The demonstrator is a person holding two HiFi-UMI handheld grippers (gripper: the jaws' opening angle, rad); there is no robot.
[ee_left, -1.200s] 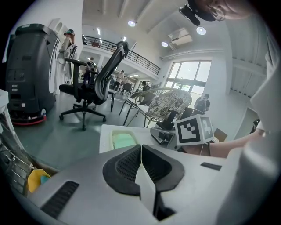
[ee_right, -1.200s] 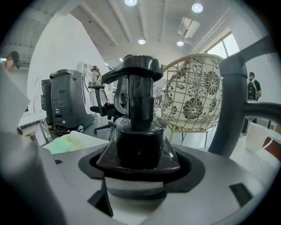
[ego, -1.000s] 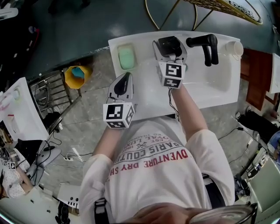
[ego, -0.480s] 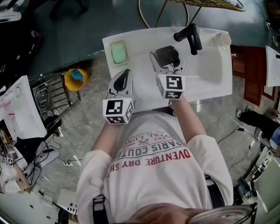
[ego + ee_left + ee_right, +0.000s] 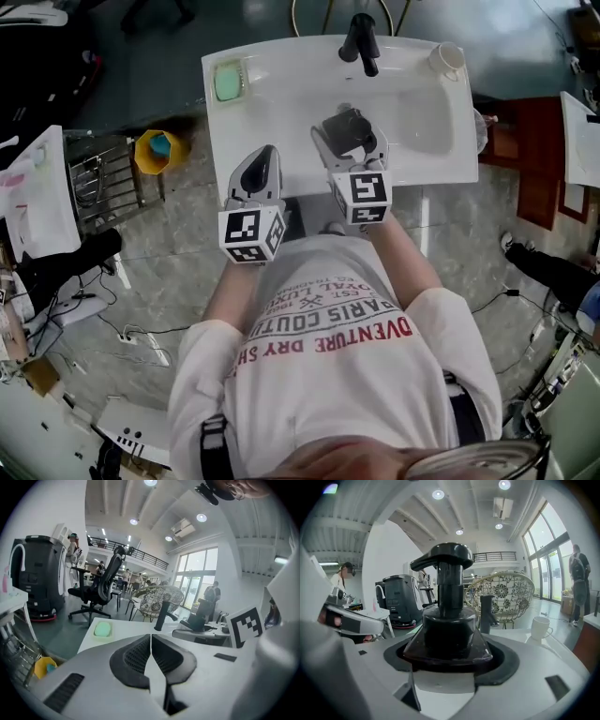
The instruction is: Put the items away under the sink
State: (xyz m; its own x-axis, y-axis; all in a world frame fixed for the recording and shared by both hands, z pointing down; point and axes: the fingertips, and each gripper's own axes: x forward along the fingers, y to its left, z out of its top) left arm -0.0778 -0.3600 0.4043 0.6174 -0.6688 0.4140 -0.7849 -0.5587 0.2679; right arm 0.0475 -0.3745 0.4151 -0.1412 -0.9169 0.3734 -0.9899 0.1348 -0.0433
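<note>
A dark pump bottle is being gripped at its wide base between the two jaws of the right gripper, with its pump head pointing upward in the right gripper view. In the head view the bottle is being held by the right gripper above the white sink, over the near middle part of its top. The left gripper is being held over the sink's front edge, to the left of the bottle and apart from it. In the left gripper view its dark ribbed pads are being pressed together, with nothing between them. A black faucet is being shown at the sink's far rim, a green bar of soap at its far left corner, and a white cup at its far right corner. A yellow bin is being shown on the floor just left of the sink.
</note>
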